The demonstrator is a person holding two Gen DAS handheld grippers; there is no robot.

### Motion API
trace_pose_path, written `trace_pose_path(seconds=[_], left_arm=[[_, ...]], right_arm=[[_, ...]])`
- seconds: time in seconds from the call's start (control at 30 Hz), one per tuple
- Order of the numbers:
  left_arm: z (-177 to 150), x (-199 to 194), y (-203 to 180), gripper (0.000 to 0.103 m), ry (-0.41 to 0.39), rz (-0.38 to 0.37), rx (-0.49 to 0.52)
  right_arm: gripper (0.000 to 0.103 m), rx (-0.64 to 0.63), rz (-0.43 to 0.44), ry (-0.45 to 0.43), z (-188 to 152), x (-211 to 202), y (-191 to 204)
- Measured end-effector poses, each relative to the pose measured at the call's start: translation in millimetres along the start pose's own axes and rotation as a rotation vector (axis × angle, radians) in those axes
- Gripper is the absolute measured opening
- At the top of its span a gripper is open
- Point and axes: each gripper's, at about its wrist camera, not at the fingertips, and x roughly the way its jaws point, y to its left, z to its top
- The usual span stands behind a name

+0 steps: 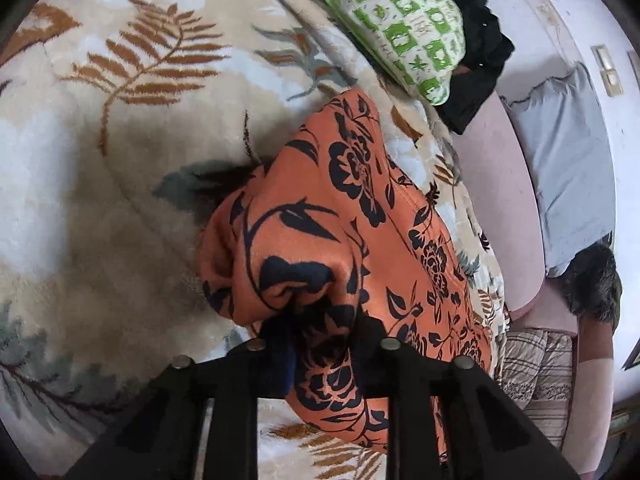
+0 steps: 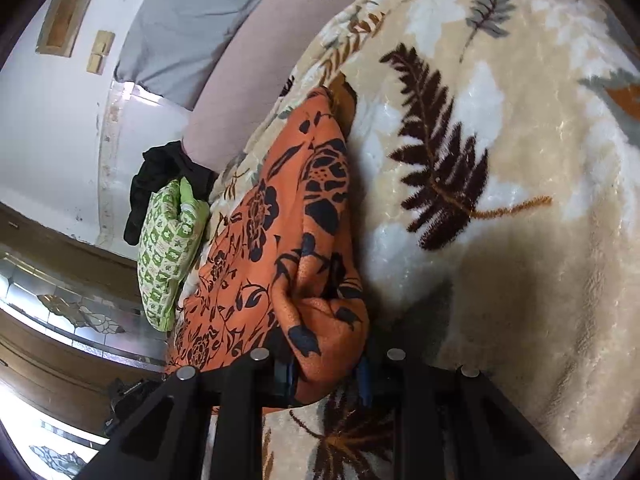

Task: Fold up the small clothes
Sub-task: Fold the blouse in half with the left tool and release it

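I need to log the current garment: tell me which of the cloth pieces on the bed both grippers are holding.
The orange cloth with black flowers: left gripper and right gripper both pinch it. The green checked piece and the black one lie untouched.

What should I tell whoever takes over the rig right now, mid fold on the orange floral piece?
Left gripper: shut on one bunched edge of the orange floral garment.
Right gripper: shut on another bunched edge of it.
The garment lies across the fern-print blanket, partly raised at both grips.
Green patterned cloth and a black garment sit beyond it at the blanket's edge.
Done: both edges gripped. Left: make the fold, lay it flat, release. Whether the other pieces still need folding I cannot tell.
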Motion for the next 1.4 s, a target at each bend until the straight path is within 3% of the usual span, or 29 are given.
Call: trace_pose_path(seconds=[0.37,0.6,0.73,0.87,0.93,1.03,1.13,1.2,1.27,1.4], left_arm=[[-35.1,-64.6,1.6,0.012,-0.041,-0.034,0.095],[-85.2,-127.9,31.6,0.012,-0.026,-0.010,0.152],[-104.9,-116.9,53.7,0.013,0.089,0.090,0.177],[-107.1,-132.7,57.4,0.013,0.102,0.135,0.186],[-101.7,-160.3,51.6,0.013,0.035,0.174,0.233],[-95.0,-205.9,40.5,0.013,-0.122,0.254,0.339],[-93.5,-218.6,19.4,0.025,-0.165,0.254,0.451],[-93.9,-210.8,1.9,0.039,-0.174,0.229,0.514],[-92.8,-193.0,-9.9,0.057,-0.154,0.211,0.562],[-87.8,-134.7,-1.2,0.058,-0.051,0.294,0.542]], right_arm=[[0.021,-0.260,-0.065,-0.126,-27.8,-39.3,54.4],[0.020,-0.197,-0.019,-0.051,-82.7,-105.2,42.5],[0.021,-0.202,-0.078,-0.004,-118.5,-130.3,16.0],[0.035,-0.013,-0.159,0.152,-113.3,-113.7,-21.3],[0.059,0.034,-0.205,0.130,-104.4,-126.1,-24.3],[0.061,0.023,-0.257,-0.020,-83.3,-170.3,-24.1],[0.074,-0.042,-0.289,-0.187,-65.2,-209.7,-8.7],[0.074,-0.092,-0.247,-0.209,-54.1,-212.3,8.9],[0.074,-0.159,-0.190,-0.155,-47.8,-191.9,36.1],[0.072,-0.269,-0.186,-0.007,-57.4,-129.6,65.8]])
